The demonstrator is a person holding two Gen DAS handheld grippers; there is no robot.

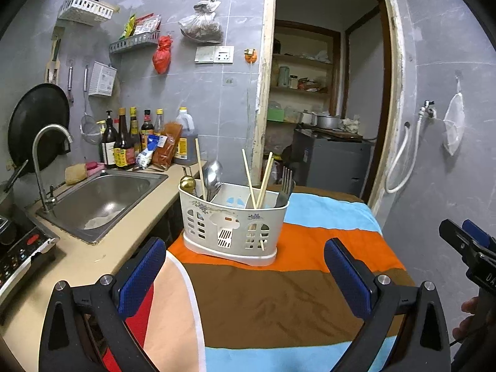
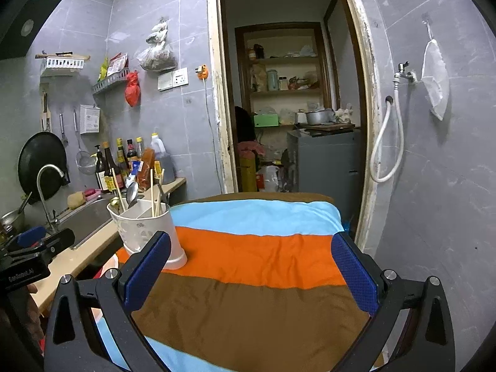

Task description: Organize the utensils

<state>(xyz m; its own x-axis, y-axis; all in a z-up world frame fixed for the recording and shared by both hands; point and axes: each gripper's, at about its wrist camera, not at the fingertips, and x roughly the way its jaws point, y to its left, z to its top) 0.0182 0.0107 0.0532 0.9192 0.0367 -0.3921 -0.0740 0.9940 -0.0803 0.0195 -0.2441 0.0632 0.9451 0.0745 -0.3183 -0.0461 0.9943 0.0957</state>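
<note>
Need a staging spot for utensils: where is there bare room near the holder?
Free: striped cloth from the utensil holder toward both open grippers and to its right. Beige counter in front of the sink is bare. Crowded: bottles behind the sink.

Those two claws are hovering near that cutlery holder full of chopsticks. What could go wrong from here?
The utensil caddy stands on a soft striped cloth, so a sideways nudge might tip it. It also sits near the cloth's edge, beside the sink, so a push could send it off. The chopsticks lean loosely and cross, so pulling one may drag another out. Both the left claw and the right claw are open and empty.
</note>
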